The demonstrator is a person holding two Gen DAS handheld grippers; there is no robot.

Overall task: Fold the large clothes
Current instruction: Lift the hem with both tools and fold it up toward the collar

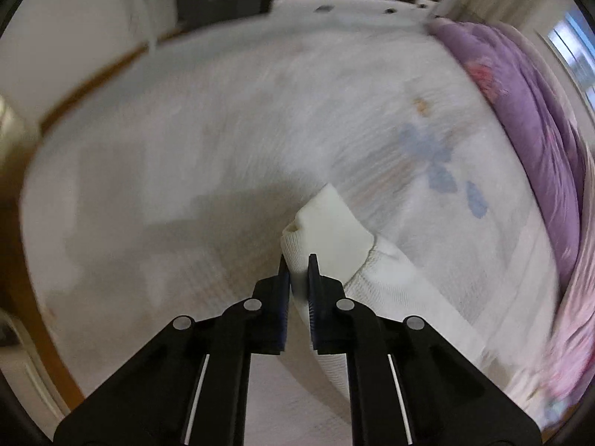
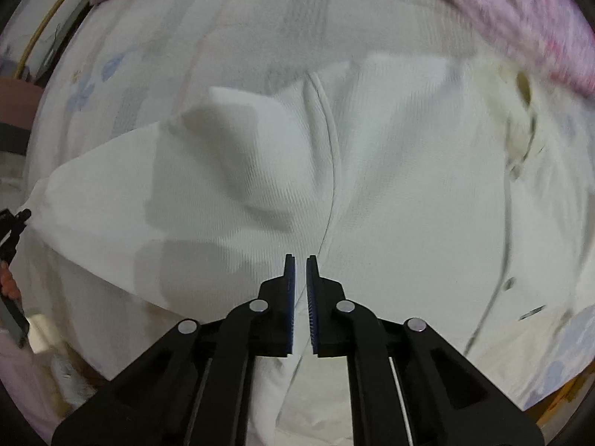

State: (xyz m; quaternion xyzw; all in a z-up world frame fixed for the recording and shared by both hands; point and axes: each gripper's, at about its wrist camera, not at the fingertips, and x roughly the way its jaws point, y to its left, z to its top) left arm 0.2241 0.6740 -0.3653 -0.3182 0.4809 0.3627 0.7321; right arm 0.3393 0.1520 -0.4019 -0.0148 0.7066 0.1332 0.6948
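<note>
Gripping a sleeve cuff (image 1: 327, 230) of a white knitted garment (image 2: 409, 186), the left gripper (image 1: 298, 271) lifts the fabric clear of a pale floral bedsheet (image 1: 223, 111), its jaws nearly together with the ribbed cloth pinched between the blue pads. The rest of the garment trails away to the right in that view, toward a purple quilt (image 1: 528, 119) bunched along the bed's edge.

From the right wrist, the garment lies spread across the bed, a raised seam running down its middle and a row of buttons (image 2: 511, 282) near the right side; one sleeve is drawn taut toward the far left of the frame, where a dark tool tip shows at its end. The right gripper (image 2: 300, 271) hangs above the seam with its jaws almost together; whether any cloth is caught between them cannot be told from this angle.

The knit looks soft, light and limp, likely to sag and crease wherever it is unsupported, and unlikely to slip from ribbed pads. Sensible holds appear to be the firmer parts: cuff, hem, shoulder seam or the buttoned edge. The fold seems to be at an early stage, with a sleeve being brought across the body
</note>
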